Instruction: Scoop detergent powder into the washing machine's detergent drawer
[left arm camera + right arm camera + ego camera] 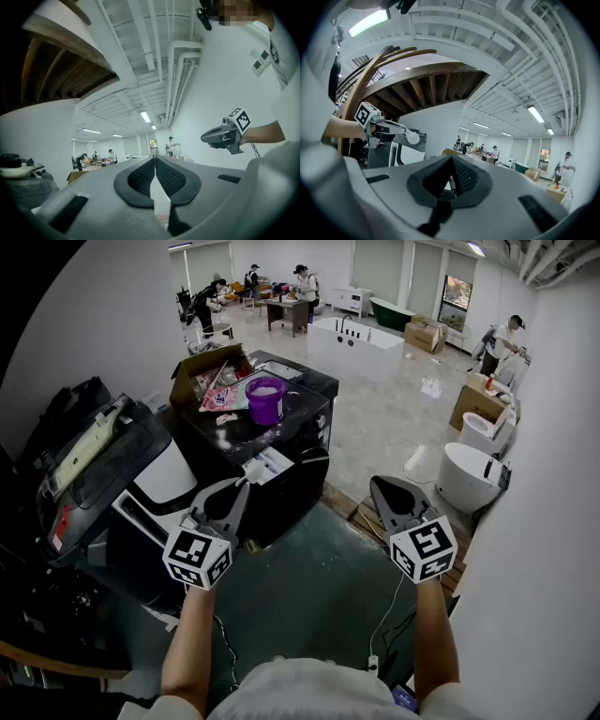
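A purple tub [265,397] of white powder stands on top of the black washing machine [309,418]. The white detergent drawer [274,465] is pulled out of the machine's front. My left gripper [243,486] hovers just left of the drawer, shut on a white scoop [411,137]. The scoop's handle [158,201] shows as a white strip between the closed pads. I hold the right gripper [376,485] to the right of the machine, over the floor. It is shut with nothing in it. Whether the scoop holds powder is hidden.
A cardboard box [208,371] with packets sits beside the tub. At the left stands a black appliance [94,460]. White toilets [467,474] line the right wall, a wooden pallet [364,517] lies by the machine, and a cable [389,610] runs across the floor.
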Tool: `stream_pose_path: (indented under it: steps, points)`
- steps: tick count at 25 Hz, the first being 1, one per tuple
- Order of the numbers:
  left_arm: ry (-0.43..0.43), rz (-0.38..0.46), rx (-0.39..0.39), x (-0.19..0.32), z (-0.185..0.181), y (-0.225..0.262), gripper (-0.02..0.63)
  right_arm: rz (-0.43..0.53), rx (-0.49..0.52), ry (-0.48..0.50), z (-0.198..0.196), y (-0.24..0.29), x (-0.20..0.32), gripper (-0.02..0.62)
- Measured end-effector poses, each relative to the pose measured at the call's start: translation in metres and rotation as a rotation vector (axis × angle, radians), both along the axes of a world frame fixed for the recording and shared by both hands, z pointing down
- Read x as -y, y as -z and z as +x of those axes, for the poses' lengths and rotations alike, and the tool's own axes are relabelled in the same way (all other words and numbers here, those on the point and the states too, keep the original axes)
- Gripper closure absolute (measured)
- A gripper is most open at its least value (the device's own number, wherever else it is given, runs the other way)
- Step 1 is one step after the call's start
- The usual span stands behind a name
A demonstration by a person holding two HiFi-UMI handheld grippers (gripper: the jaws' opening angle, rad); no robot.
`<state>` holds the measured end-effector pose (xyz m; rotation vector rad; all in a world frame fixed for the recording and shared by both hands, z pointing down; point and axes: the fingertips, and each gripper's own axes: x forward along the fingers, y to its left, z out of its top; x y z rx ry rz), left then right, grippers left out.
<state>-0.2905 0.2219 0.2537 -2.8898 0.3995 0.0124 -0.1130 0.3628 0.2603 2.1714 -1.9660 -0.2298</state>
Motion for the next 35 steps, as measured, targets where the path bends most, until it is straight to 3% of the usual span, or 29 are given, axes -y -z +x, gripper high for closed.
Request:
stream_pose_path:
  steps: [14,21,28,35]
  points:
    - [0.065,-0.044,0.011,-0.022,0.032,-0.026,0.592,0.021,0.108,0.036,0.050,-0.017,-0.031,0.592]
    - [0.117,-0.080,0.015,-0.007,0.037,-0.036,0.592,-0.003,0.101,0.081,0.066,-0.021,-0.021,0.592]
    - [0.129,-0.077,0.001,0.048,0.065,-0.041,0.592,0.028,0.101,0.060,0.100,-0.019,0.026,0.591]
    - [0.124,-0.078,-0.011,0.154,0.113,-0.044,0.592,0.003,0.052,0.030,0.146,-0.023,0.123,0.591]
